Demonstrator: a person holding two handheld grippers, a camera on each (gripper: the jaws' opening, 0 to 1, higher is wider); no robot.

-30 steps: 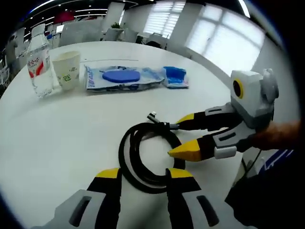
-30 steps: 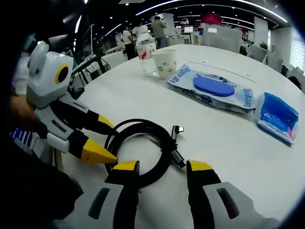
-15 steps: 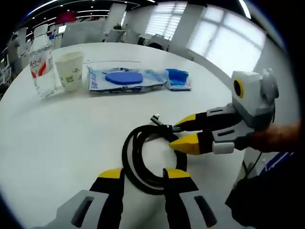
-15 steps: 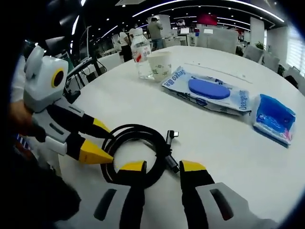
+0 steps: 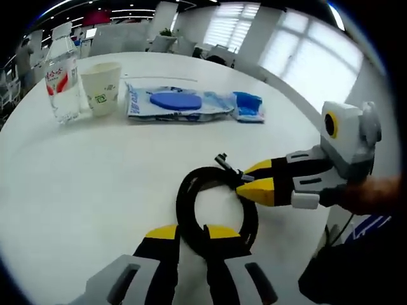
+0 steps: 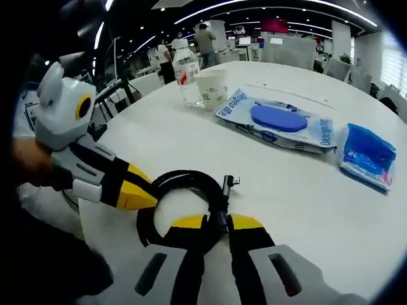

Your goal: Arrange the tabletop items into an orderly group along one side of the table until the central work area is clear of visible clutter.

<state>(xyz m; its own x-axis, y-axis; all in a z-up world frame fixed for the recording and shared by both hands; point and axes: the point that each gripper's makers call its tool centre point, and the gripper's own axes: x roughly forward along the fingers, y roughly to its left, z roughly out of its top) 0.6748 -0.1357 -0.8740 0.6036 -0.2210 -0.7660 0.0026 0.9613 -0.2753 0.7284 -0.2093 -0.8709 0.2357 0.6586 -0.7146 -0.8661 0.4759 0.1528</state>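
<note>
Looking along the left gripper in the left gripper view, its yellow-tipped jaws are pinched on the near side of the coiled black cable, which lies on the round white table. The right gripper comes in from the right and nips the coil's far side. Far back stand a clear plastic water bottle and a white paper cup, then a flat blue wipes pack and a small blue packet.

In the right gripper view, the right gripper is closed on the cable by its plug end.
</note>
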